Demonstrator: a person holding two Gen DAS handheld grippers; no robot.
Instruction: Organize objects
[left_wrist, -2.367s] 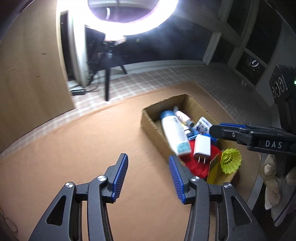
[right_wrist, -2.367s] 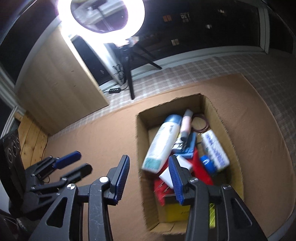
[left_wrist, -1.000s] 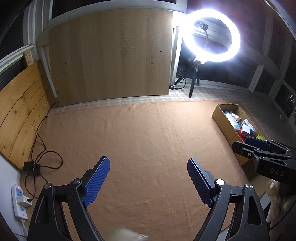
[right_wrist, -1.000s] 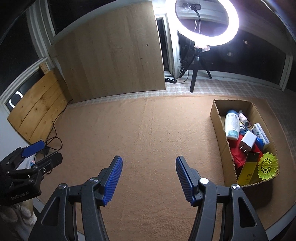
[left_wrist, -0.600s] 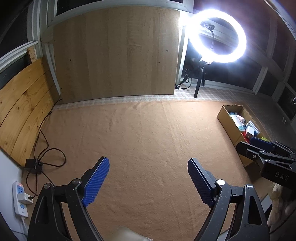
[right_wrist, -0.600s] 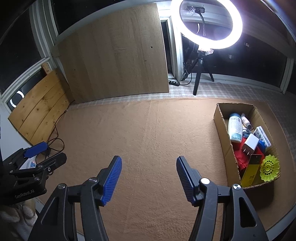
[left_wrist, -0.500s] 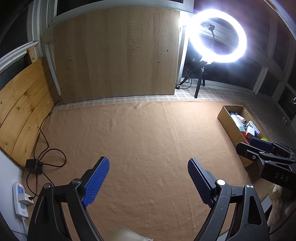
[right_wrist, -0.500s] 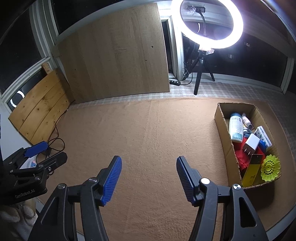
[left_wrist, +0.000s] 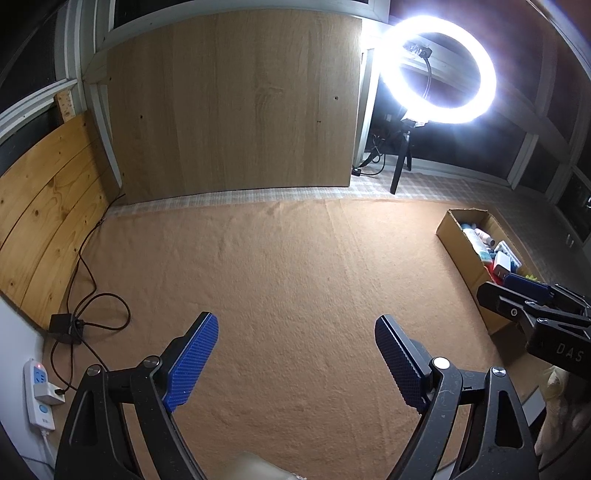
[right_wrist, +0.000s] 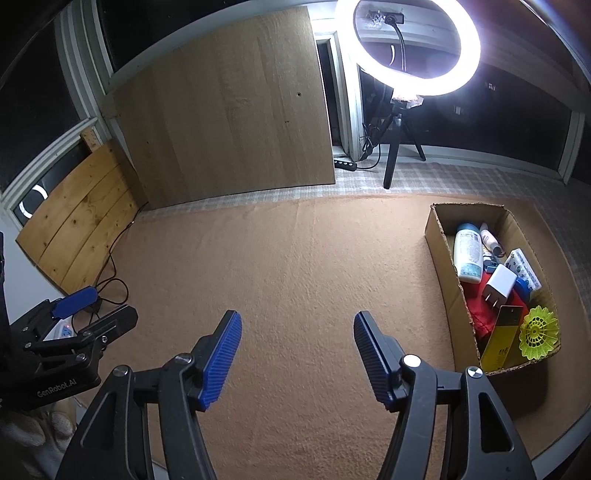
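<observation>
Both grippers have pulled back from the cardboard box (right_wrist: 439, 254) since the earliest frames and now hover side by side, angled down over bare brown felt on the table (right_wrist: 295, 266). The left gripper (left_wrist: 295, 354) has its fingers spread wide, empty; the right gripper (right_wrist: 297, 347) is empty too, fingers moderately parted. The box, holding bottle, charger and yellow shuttlecock (right_wrist: 539, 332), sits at the table's right edge, well apart from both.

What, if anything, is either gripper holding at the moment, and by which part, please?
Nothing is held. The left gripper and the right gripper both stand open over the bare mat, with nothing between their fingers. The objects lie in the box.
</observation>
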